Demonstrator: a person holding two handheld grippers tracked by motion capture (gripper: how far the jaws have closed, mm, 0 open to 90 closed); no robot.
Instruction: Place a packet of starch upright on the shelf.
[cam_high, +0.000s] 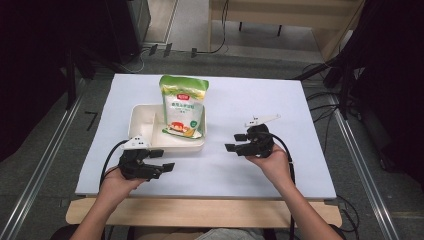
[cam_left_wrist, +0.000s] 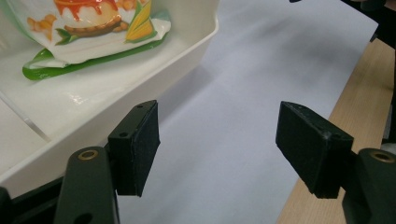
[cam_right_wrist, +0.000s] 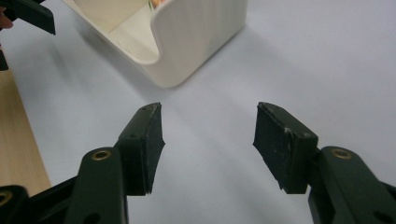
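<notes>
Left gripper (cam_high: 167, 166) fingers (cam_left_wrist: 135, 149) gape empty just beside the white tray (cam_high: 142, 112); the standing food pouch (cam_high: 183, 106) within is cut off above them; right gripper (cam_high: 235, 142) fingers (cam_right_wrist: 142, 147) spread empty over bare worktop (cam_high: 225, 172).

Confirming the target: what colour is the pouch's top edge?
Green, on the pouch; best seen in the high view.

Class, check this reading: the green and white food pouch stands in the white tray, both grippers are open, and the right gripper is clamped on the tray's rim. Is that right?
Not quite. The right gripper is not on the tray: the high view shows it apart from the rim, over bare white table, nothing between its jaws. The rest holds: the pouch stands in the tray, and the left gripper is open too.
</notes>
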